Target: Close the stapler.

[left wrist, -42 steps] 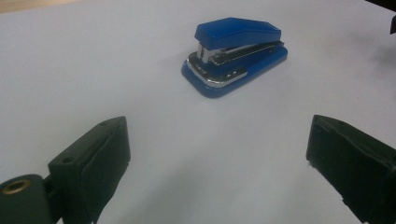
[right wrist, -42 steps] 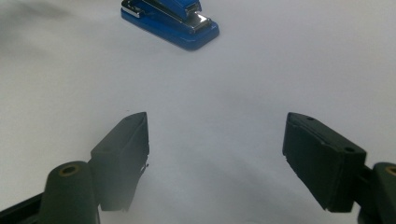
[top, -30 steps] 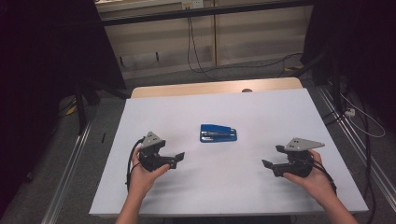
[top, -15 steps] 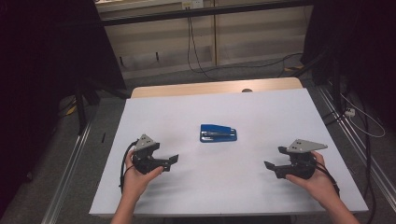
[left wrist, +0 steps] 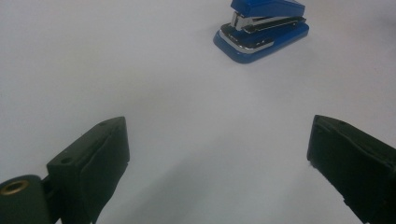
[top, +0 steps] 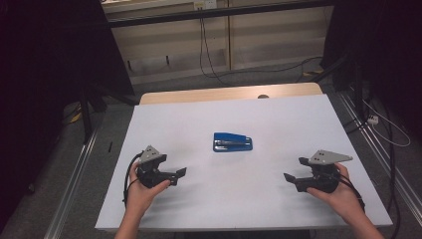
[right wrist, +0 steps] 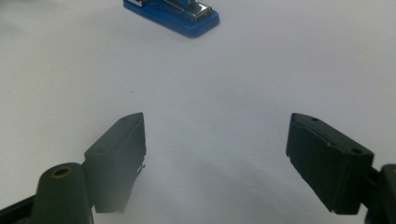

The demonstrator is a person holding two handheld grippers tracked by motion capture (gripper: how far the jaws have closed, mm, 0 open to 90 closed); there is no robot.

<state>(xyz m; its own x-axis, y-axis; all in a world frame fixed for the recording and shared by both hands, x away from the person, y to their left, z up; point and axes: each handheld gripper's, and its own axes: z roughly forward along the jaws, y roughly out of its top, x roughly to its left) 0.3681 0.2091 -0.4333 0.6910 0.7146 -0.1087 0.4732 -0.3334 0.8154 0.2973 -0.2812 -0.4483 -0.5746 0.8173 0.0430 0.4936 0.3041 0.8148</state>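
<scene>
Glossy blue plastic stapler (top: 232, 142) with chrome metal rail lying mid-way on the matte white tabletop (top: 278, 119), left gripper (top: 180, 172) and right gripper (top: 288, 178) well apart from it, left gripper view: blocky black jaws spread wide, stapler ahead, right gripper view: jaws likewise spread, stapler's rounded end ahead.

L gripper (top: 180, 172) held low at near-left of table, jaws wide apart, pointing right toward centre. R gripper (top: 287, 176) at near-right, jaws also spread, aimed left. Both hands wrap the grips; forearms enter from bottom edge.
</scene>
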